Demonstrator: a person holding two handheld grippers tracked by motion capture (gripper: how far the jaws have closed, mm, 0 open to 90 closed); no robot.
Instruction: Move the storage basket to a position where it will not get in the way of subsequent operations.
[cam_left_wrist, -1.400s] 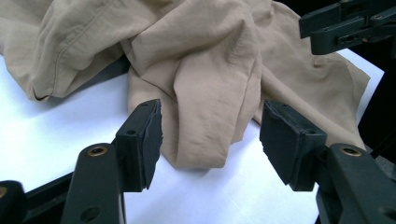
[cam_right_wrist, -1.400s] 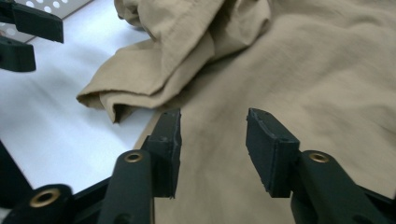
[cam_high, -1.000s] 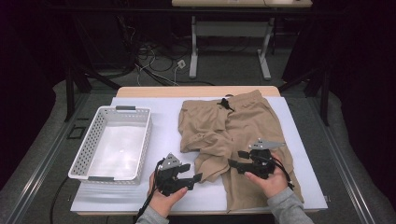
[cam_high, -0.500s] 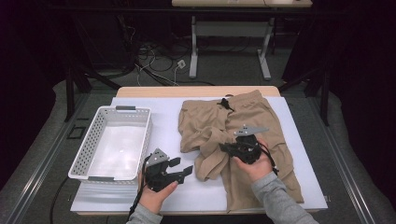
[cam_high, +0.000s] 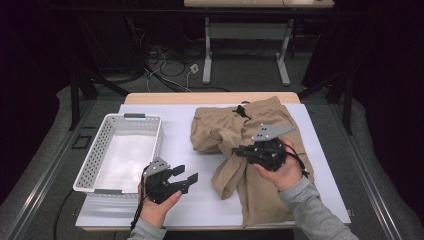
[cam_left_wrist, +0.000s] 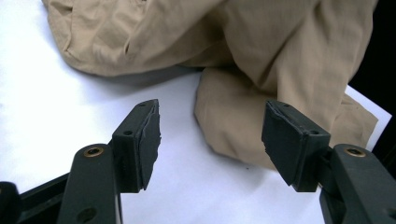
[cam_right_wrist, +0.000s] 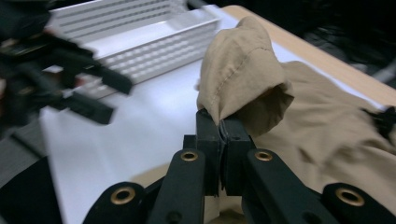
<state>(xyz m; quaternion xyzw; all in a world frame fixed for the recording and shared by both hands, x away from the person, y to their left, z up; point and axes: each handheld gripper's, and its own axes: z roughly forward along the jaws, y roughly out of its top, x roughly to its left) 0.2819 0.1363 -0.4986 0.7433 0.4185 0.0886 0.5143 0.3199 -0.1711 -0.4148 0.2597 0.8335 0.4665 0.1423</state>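
Tan shorts (cam_high: 252, 130) lie crumpled on the white table cover, waistband with a black drawstring (cam_high: 242, 110) at the far side. My right gripper (cam_high: 239, 149) is shut on a fold of the shorts (cam_right_wrist: 243, 79) and holds it lifted off the table. My left gripper (cam_high: 186, 175) hovers open near the front edge, left of the shorts, with nothing between its jaws. In the left gripper view a hanging leg of the shorts (cam_left_wrist: 243, 116) lies just beyond the open pads (cam_left_wrist: 144, 140).
A white slotted basket (cam_high: 90, 165) stands at the left of the table, with nothing in it. The white cover (cam_high: 185, 130) spans the wooden table (cam_high: 205, 97). Cables and table legs (cam_high: 207, 50) lie on the floor beyond.
My right gripper has moved left and up, lifting a pinched fold of the shorts. My left gripper has slid back toward the front edge, still open.
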